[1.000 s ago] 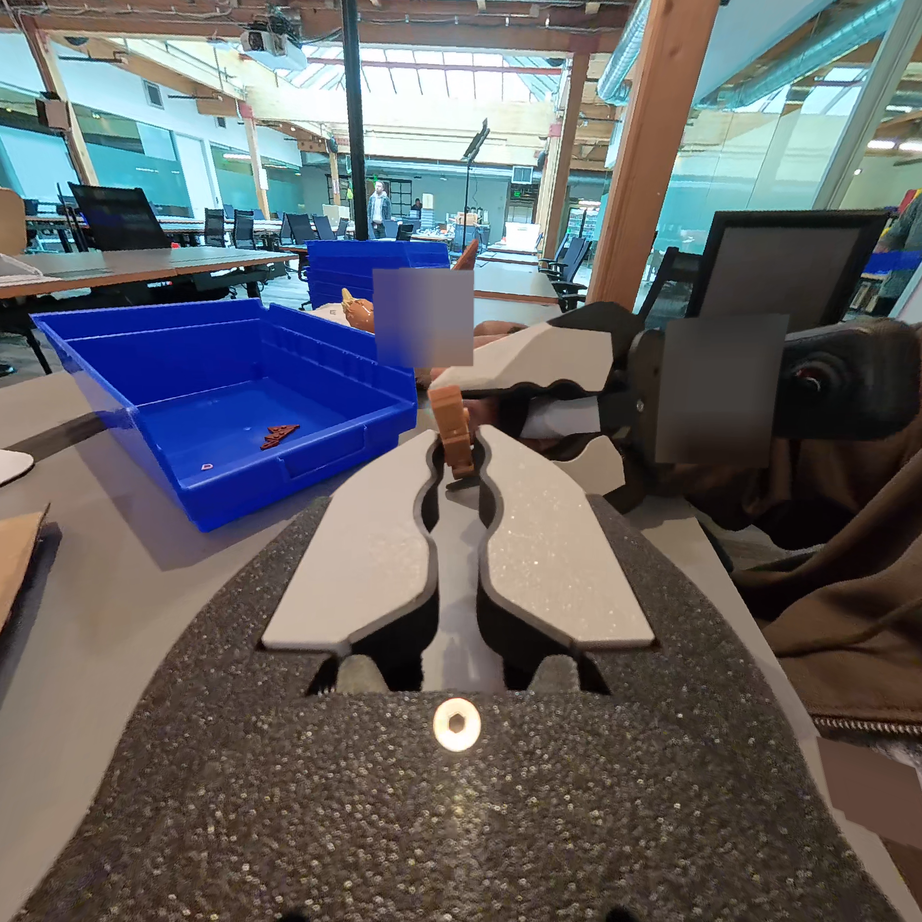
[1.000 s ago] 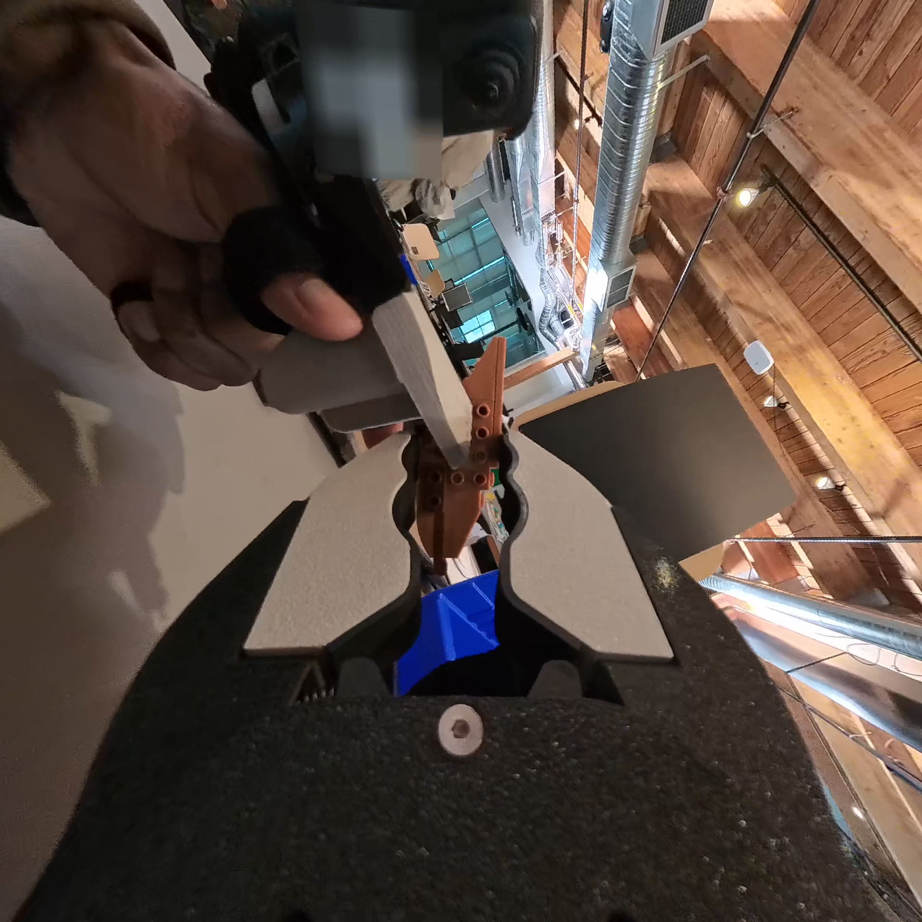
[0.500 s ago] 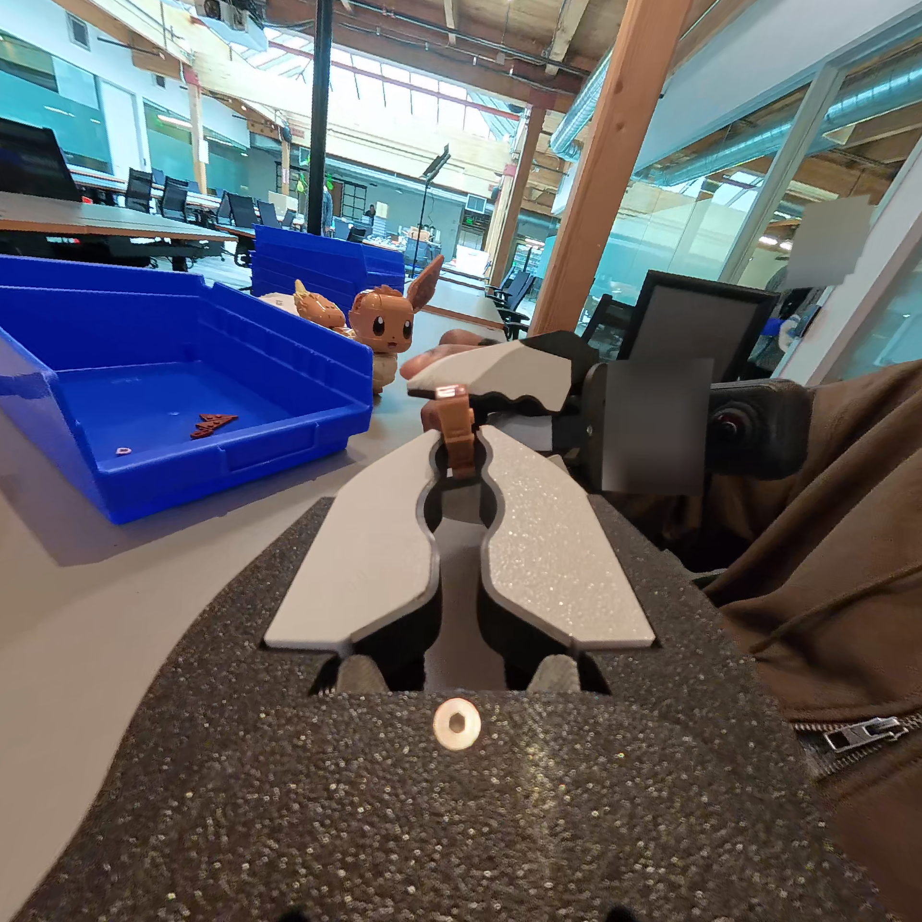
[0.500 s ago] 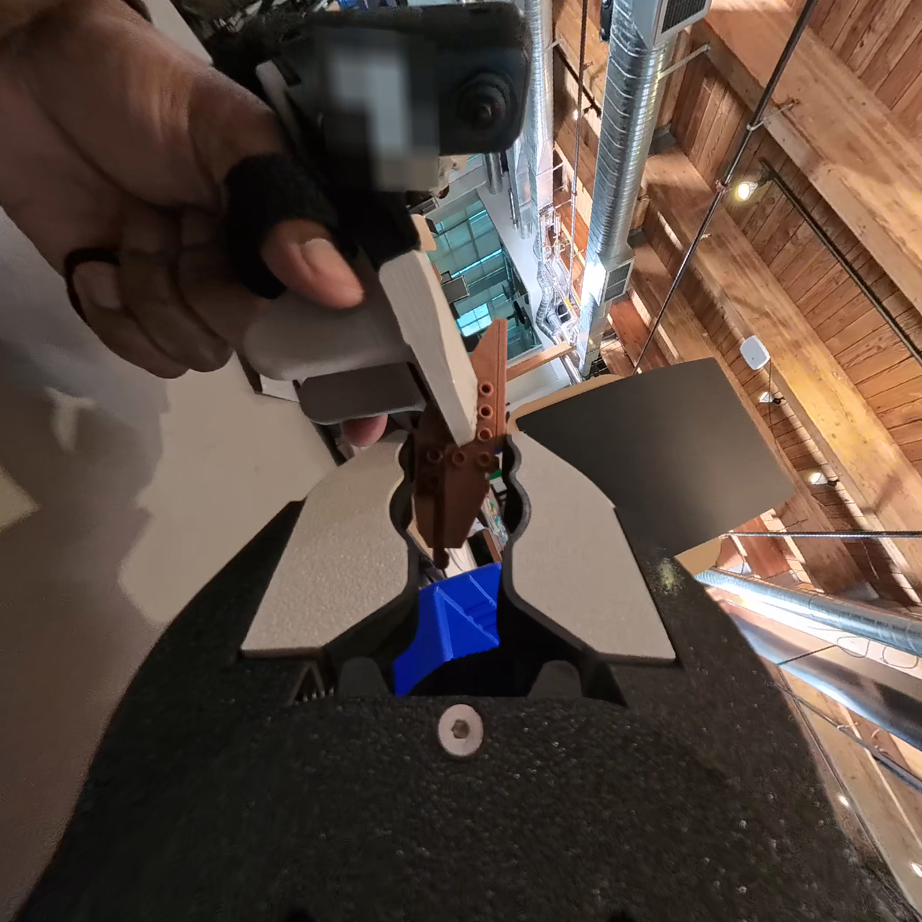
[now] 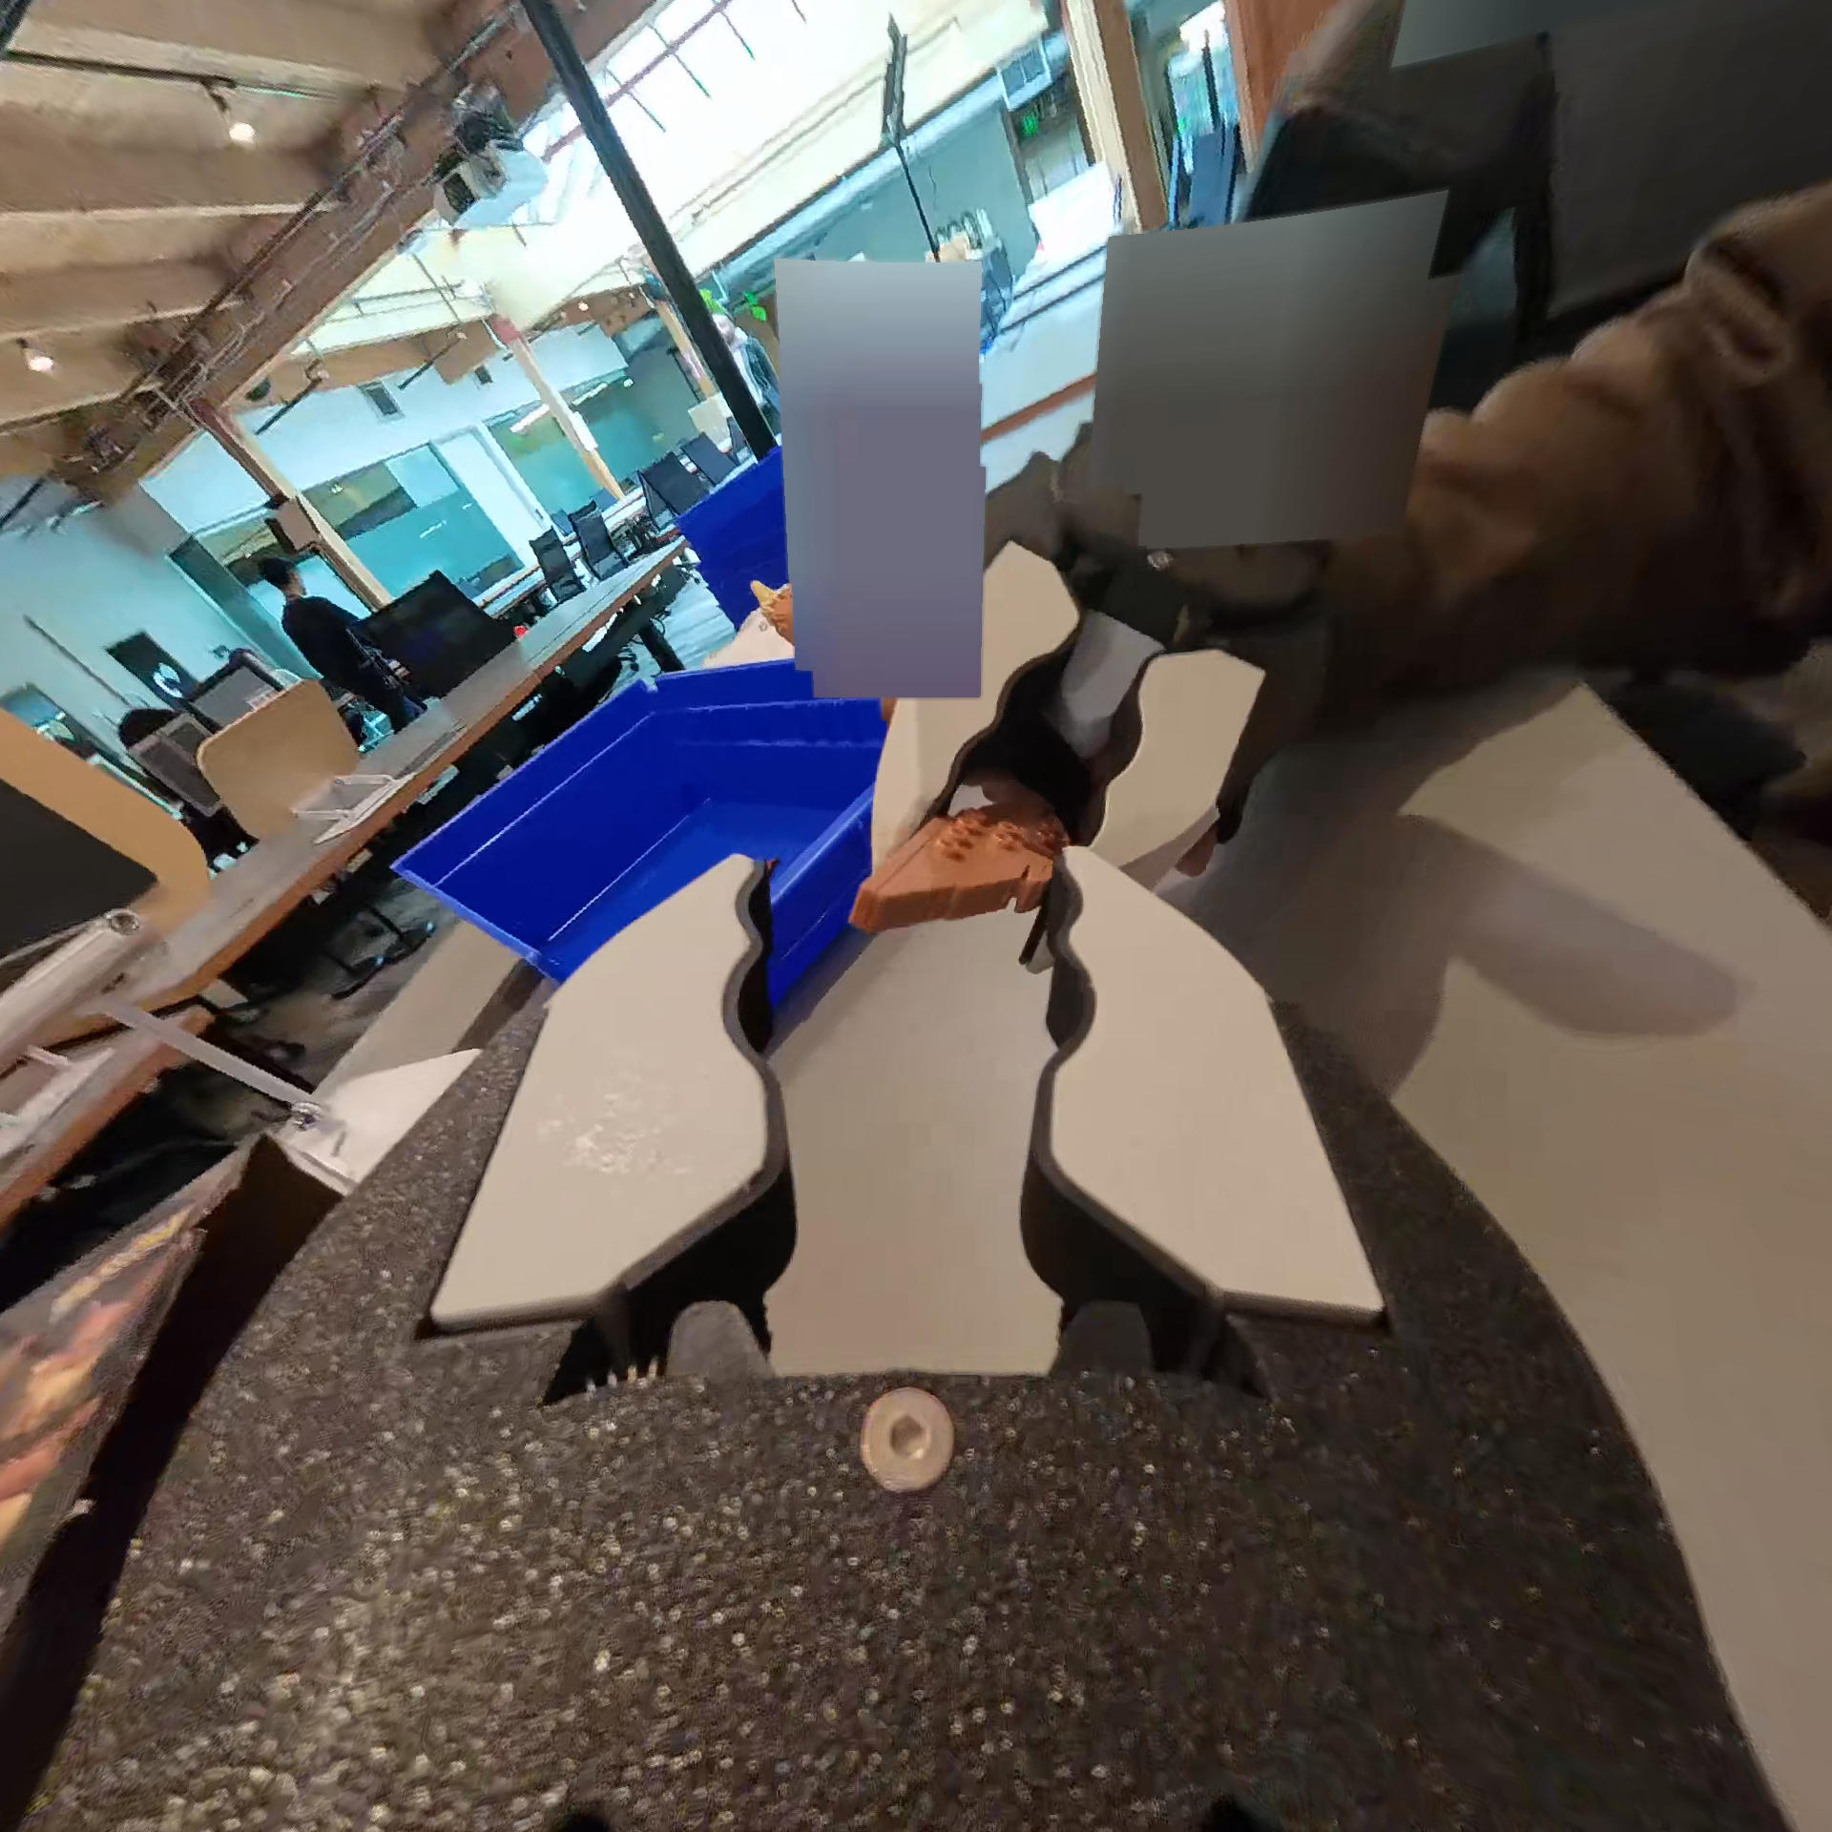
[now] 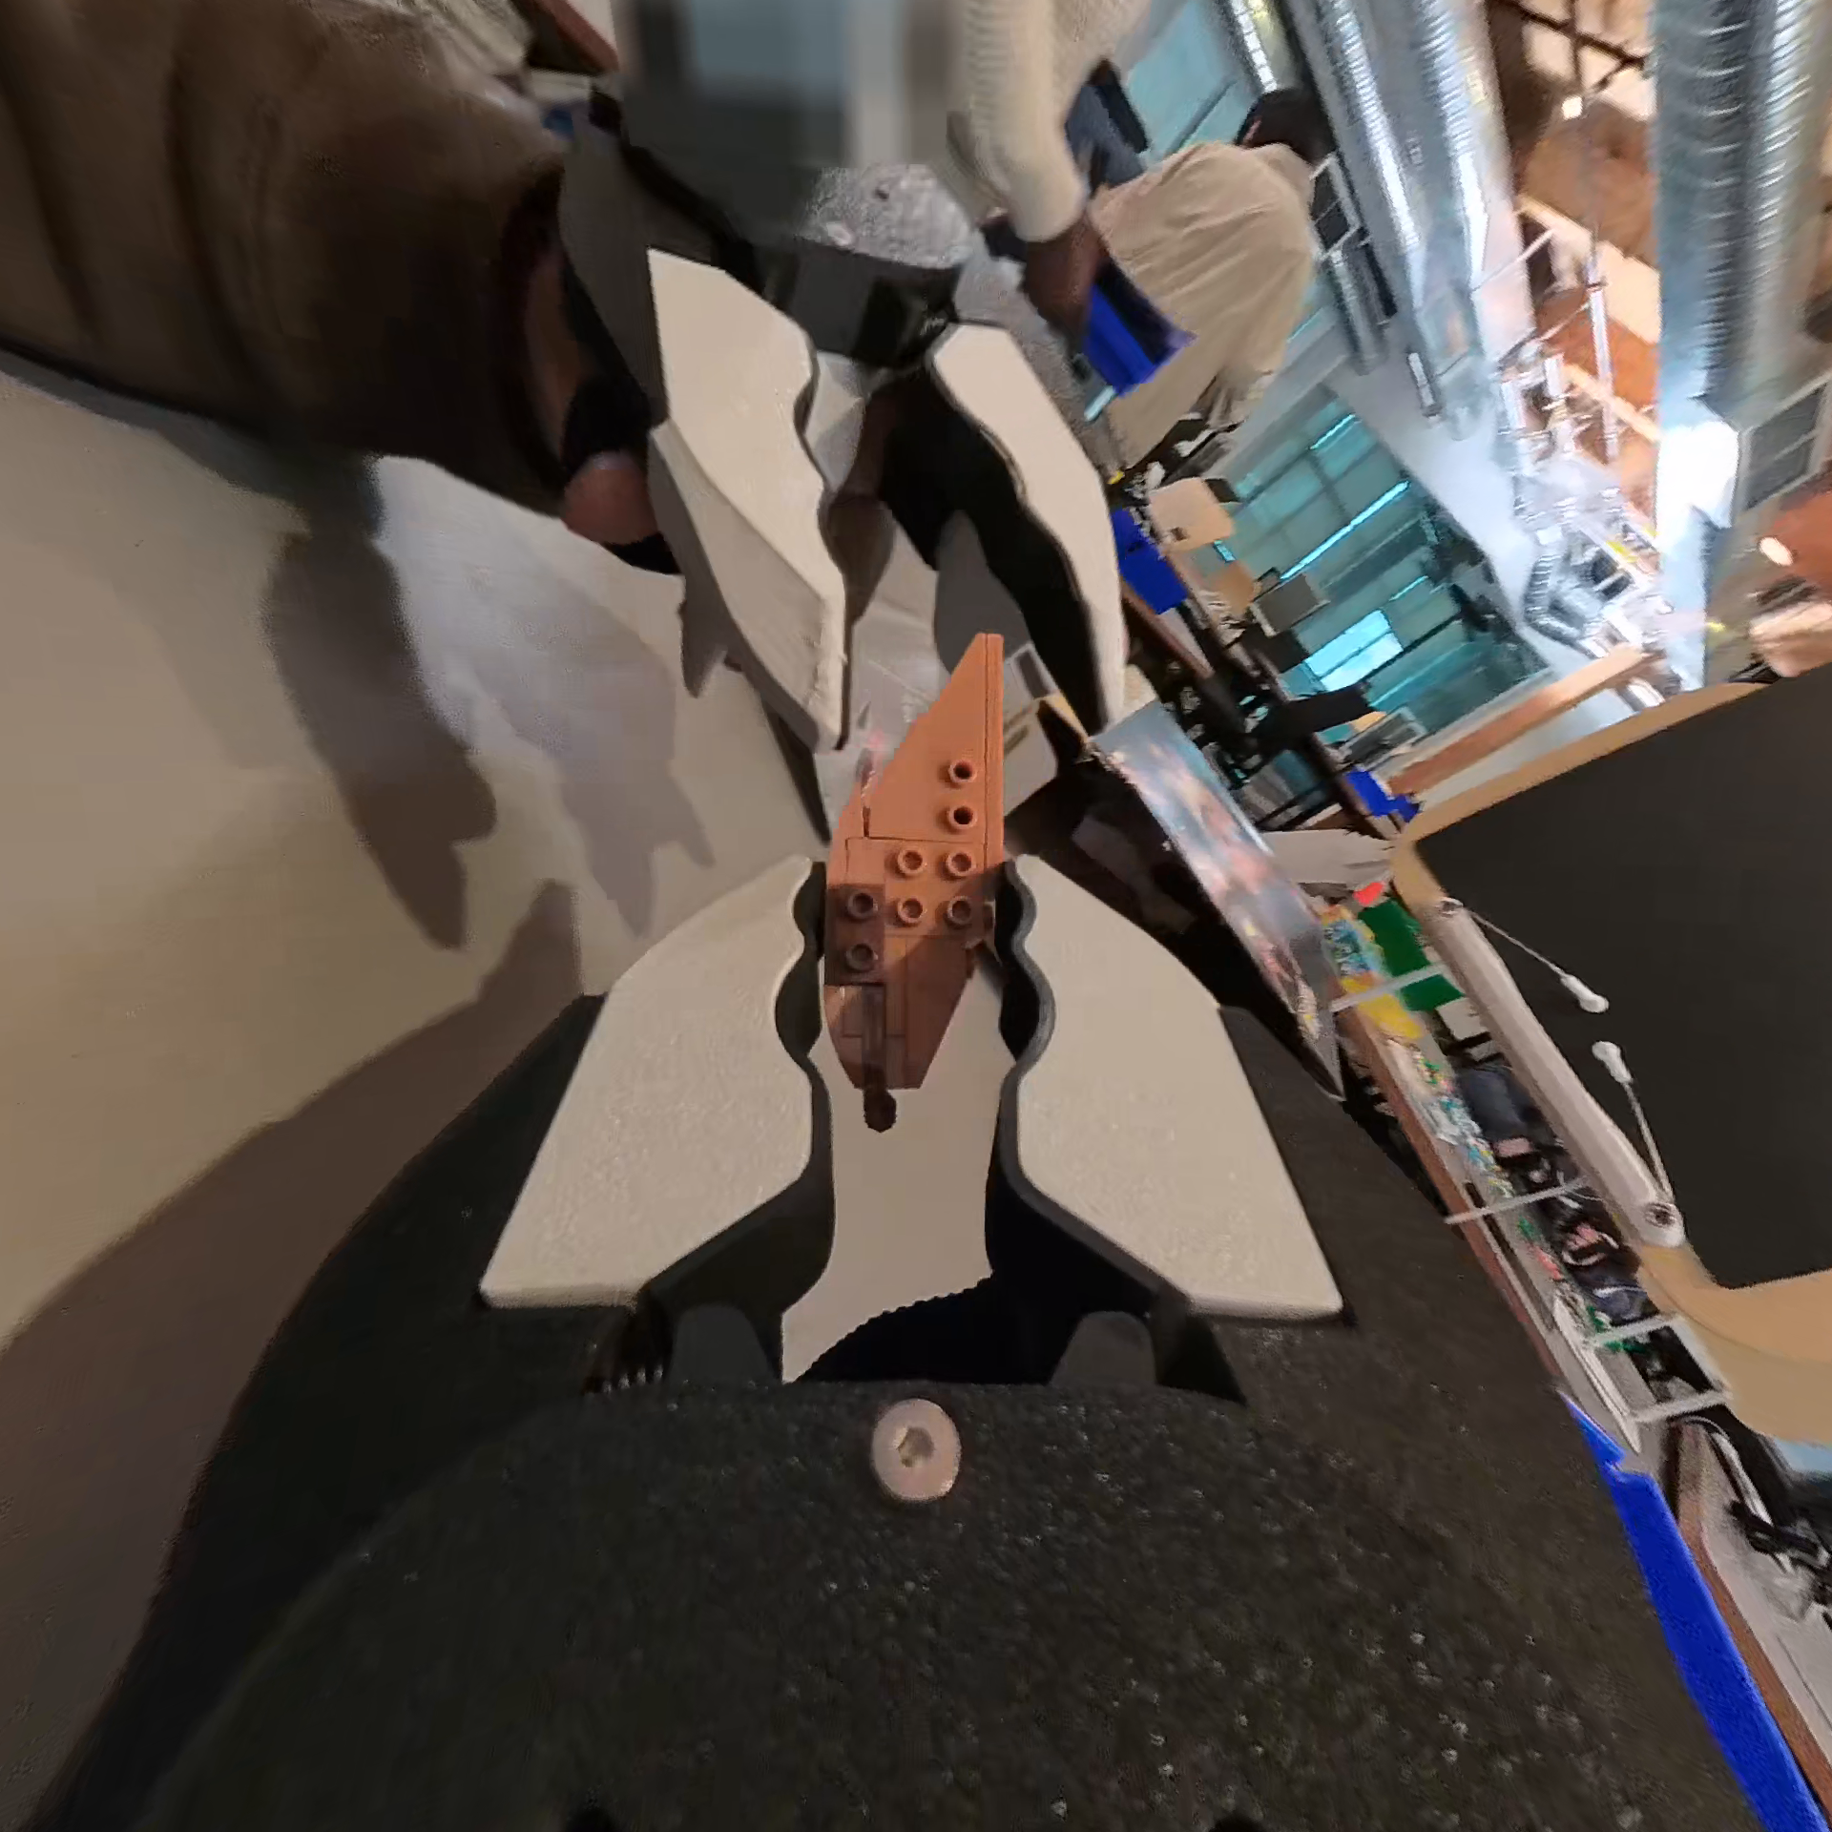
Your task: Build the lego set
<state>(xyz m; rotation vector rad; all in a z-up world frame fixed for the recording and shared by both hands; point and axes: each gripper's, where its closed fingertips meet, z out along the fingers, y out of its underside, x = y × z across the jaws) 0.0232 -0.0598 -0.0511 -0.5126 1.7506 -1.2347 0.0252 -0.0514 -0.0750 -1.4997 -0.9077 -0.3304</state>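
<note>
My right gripper (image 6: 912, 877) is shut on a brown wedge-shaped brick assembly (image 6: 917, 872), both pads pressing its sides, the pointed end sticking out forward. In the left wrist view the same assembly (image 5: 952, 872) hangs from the right gripper's fingers (image 5: 1190, 734) just ahead of my left gripper (image 5: 907, 892). My left gripper is open wide and holds nothing; its right fingertip is close beside the assembly's end. The right wrist view shows the left gripper's spread fingers (image 6: 744, 496) just beyond the assembly's tip.
A blue bin (image 5: 615, 823) stands on the grey table (image 5: 1537, 991) to the left of both grippers. A box with a colourful picture (image 6: 1219, 872) and a black board (image 6: 1636, 942) lie to the right in the right wrist view. A brown sleeve (image 5: 1636, 476) reaches in from the right. The grippers are tip to tip, or close to it.
My left gripper was shut on a small brown piece pressed against the assembly; it has opened and let go. The right gripper keeps its grip. Both views have swung round.
</note>
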